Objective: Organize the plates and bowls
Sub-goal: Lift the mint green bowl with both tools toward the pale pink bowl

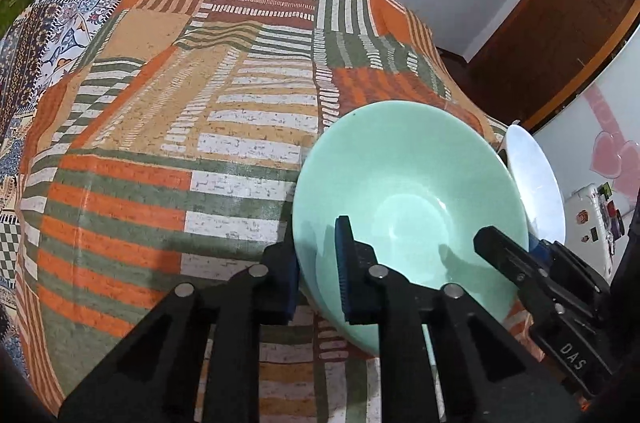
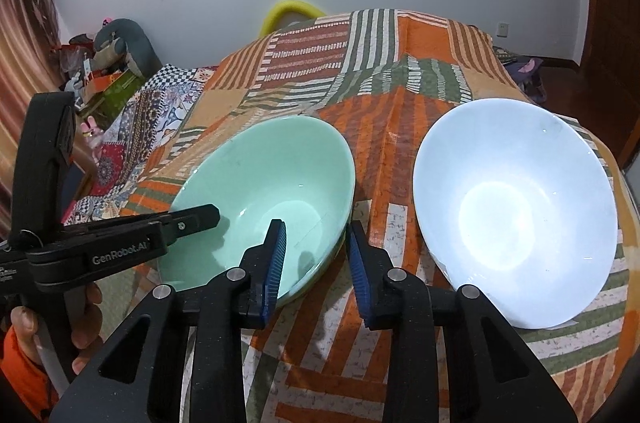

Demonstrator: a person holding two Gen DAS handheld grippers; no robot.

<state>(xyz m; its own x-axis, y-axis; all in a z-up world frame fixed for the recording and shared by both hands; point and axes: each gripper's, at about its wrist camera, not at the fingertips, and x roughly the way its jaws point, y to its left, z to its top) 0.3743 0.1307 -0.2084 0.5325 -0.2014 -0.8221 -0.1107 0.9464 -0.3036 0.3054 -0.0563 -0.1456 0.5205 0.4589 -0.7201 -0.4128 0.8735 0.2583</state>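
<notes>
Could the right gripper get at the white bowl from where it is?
Probably yes. The right gripper straddles the green bowl's rim, fingers apart, and the white bowl sits just beside it with only bare tablecloth between.

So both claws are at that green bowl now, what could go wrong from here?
1. The left gripper and right gripper each straddle only the rim of the green bowl. A pinch on that thin, glossy edge might slip, and the bowl could tip or drop.
2. The white bowl sits just beside it, near the table's edge. A sideways swing could knock it.
</notes>
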